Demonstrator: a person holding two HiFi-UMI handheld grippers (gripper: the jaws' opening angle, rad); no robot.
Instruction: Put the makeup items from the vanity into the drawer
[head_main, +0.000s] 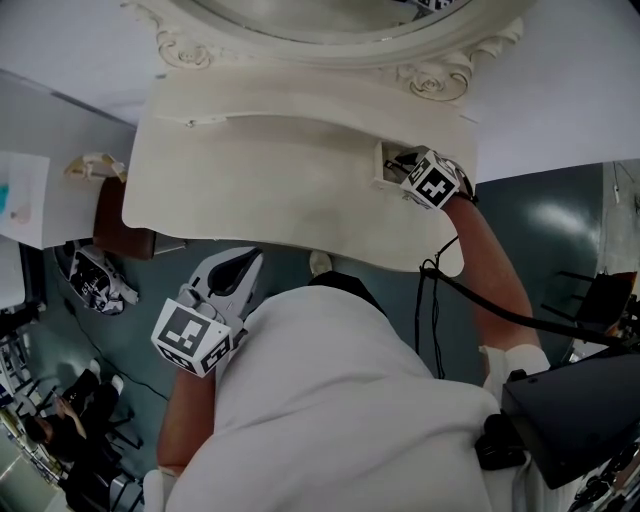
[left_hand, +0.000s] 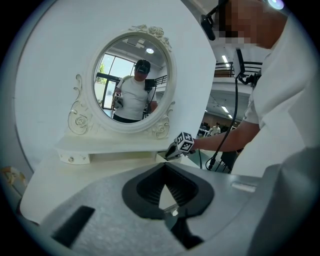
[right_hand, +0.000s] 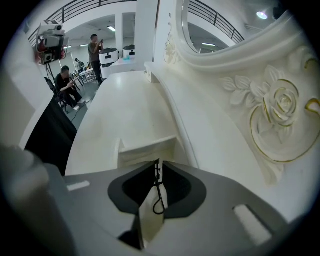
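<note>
The cream vanity (head_main: 270, 190) has a bare top, and I see no makeup items on it in any view. Its small right drawer (head_main: 388, 165) (right_hand: 147, 147) is pulled out, its inside not visible. My right gripper (head_main: 400, 165) (right_hand: 157, 164) has its jaws closed at the drawer's front wall; the knob is hidden behind them. A thin black loop (right_hand: 159, 202) hangs in the gap behind the tips. My left gripper (head_main: 243, 268) (left_hand: 165, 167) is shut on nothing, held off the vanity's front edge by my body. The left drawer (left_hand: 75, 158) is closed.
An oval mirror (left_hand: 132, 82) in a carved frame stands at the back of the vanity. A brown stool (head_main: 120, 232) and a white side table (head_main: 25, 195) are to the left. A black cable (head_main: 450, 285) trails from my right arm. People sit in the background (right_hand: 67, 85).
</note>
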